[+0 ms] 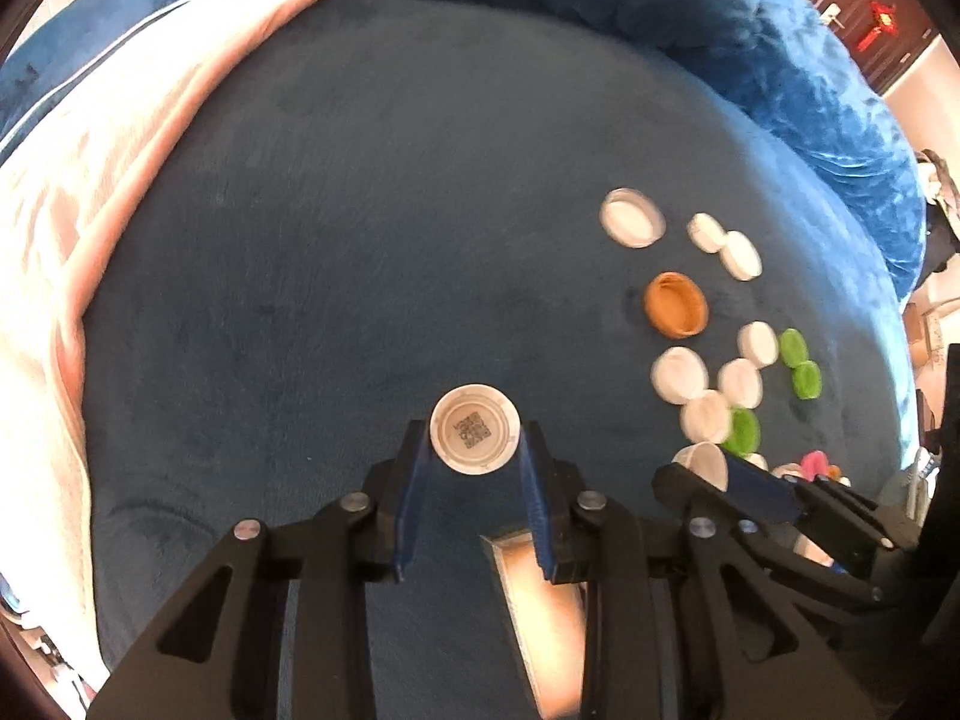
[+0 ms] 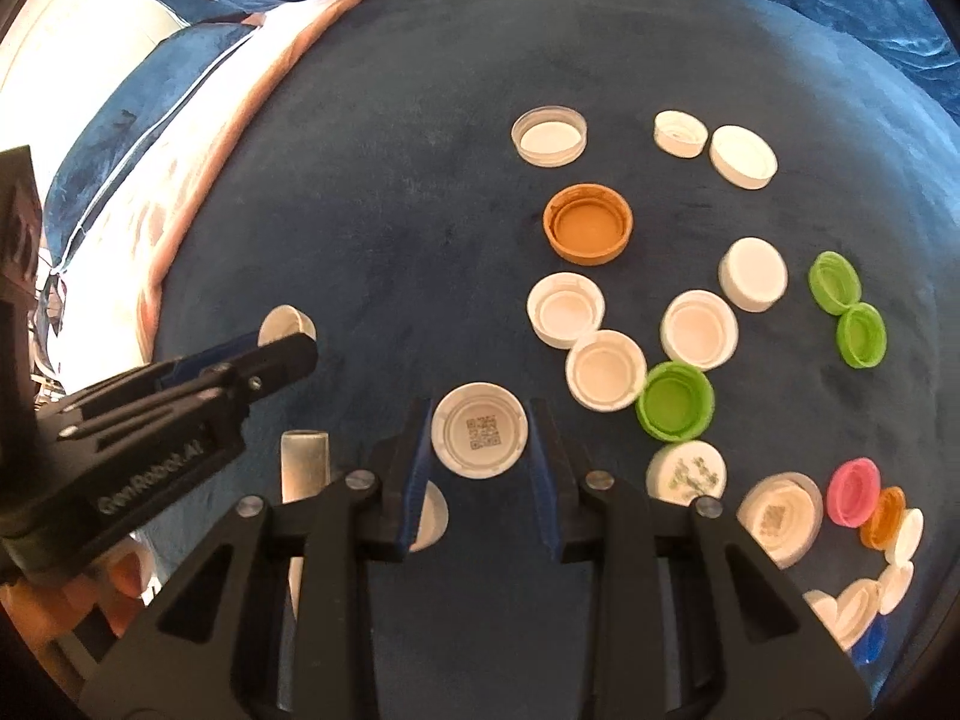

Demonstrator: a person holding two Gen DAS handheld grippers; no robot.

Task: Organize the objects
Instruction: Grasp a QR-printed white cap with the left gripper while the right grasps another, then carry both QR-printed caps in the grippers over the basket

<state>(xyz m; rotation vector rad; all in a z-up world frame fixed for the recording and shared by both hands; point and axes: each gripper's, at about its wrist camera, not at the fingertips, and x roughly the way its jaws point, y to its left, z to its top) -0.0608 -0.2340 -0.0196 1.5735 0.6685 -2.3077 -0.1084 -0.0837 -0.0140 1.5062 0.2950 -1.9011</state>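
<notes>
We read "GenRobot.AI" on the left claw (image 2: 287, 333), each claw clamped on a white QR-coded cap, right claw (image 2: 480, 438) beside scattered caps, bare blue bed (image 2: 372, 192) left.

Home bedroom: blue velvet bedding (image 1: 420, 180), pillows (image 2: 120, 138).

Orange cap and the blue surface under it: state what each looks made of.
Orange cap: apparently moulded plastic with a dull sheen; it lies open side up, showing a thin wall and an inner ring. Blue surface: seemingly plush fabric, velvet or fleece, matte; its nap shows brushed light and dark patches.
</notes>
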